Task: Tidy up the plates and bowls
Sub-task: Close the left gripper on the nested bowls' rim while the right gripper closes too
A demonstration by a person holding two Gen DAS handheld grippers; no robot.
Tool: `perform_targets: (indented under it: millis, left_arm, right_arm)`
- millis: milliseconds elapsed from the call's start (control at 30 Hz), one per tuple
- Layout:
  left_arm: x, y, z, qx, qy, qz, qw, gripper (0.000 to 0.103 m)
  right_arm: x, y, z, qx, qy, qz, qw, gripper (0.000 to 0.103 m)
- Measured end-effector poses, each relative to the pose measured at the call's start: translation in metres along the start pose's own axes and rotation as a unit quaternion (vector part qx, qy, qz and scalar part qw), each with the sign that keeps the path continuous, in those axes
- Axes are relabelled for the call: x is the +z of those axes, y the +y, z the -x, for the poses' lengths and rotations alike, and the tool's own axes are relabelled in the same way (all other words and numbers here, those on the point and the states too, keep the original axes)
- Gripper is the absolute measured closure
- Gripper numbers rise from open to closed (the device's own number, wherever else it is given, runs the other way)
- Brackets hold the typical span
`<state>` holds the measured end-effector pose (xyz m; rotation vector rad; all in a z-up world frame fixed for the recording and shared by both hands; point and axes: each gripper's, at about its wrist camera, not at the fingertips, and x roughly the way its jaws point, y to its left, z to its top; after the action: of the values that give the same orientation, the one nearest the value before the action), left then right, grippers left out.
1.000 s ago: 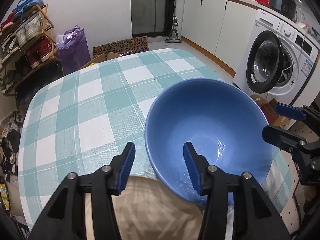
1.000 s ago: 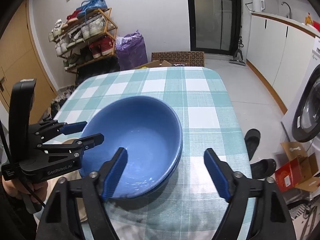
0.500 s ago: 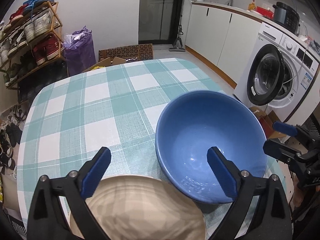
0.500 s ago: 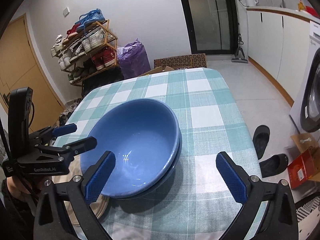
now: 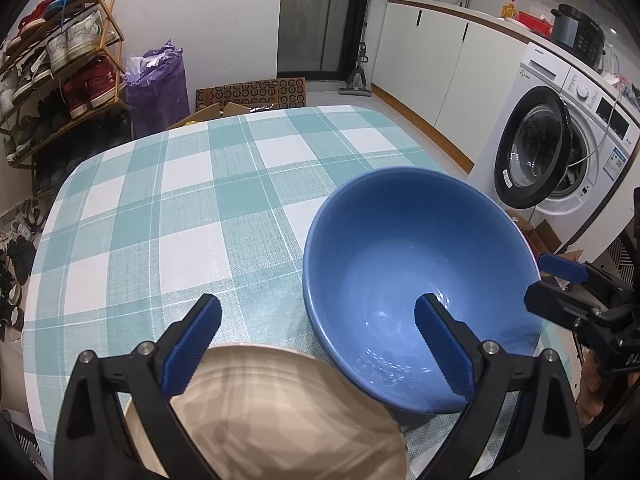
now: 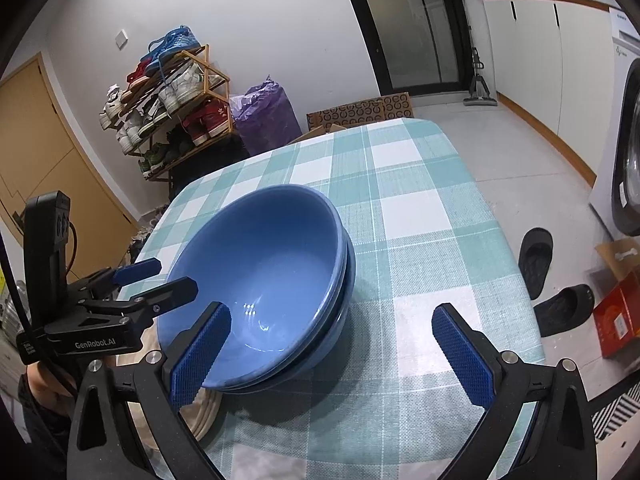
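The blue bowls (image 6: 260,280) sat nested, one inside the other, on the checked tablecloth (image 5: 168,216) near the table's near edge, with a stack of beige plates (image 5: 272,412) just beside them on the left. The left gripper (image 5: 318,344) hung over the plates and the bowls' near rim with its jaws wide apart, gripping nothing. The right gripper (image 6: 332,354) likewise stood with jaws spread wide and nothing held, one finger in front of the bowls' rim and the other over bare cloth.

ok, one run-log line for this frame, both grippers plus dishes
left gripper: open, empty | right gripper: open, empty | blue bowls: nested stack on table | beige plates: stacked beside bowls
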<state>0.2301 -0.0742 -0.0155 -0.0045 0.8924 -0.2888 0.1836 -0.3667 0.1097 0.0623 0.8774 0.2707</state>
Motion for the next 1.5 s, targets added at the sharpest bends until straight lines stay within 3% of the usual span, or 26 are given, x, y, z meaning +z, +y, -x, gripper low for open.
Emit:
perform_targets:
  millis: [467,667,833,1133,1500]
  left_arm:
    - [0.0,-0.004,-0.013,-0.017,0.009,0.006,0.9998,0.005]
    - [0.0,-0.006,-0.016,-0.029,0.01,0.003,0.9995,0.005]
    - [0.001,-0.006,-0.019,-0.031,0.014,0.005,0.9994,0.005]
    - [0.002,-0.009,-0.021,-0.047,0.012,0.0,0.9988,0.005]
    - [0.001,-0.012,-0.021,-0.065,0.016,-0.006,0.9977,0.008]
  right_arm:
    - [-0.003,-0.006,-0.024,0.005,0.025,-0.021,0.999,0.001]
    - [-0.005,-0.005,-0.033,0.029,0.029,-0.031,0.999,0.001]
    - [-0.005,-0.012,-0.037,0.081,0.036,-0.07,0.994,0.001]
    - [-0.003,-0.009,-0.038,0.086,0.036,-0.064,0.994,0.002]
    - [-0.004,-0.005,-0.042,0.089,0.049,-0.055,0.993,0.033]
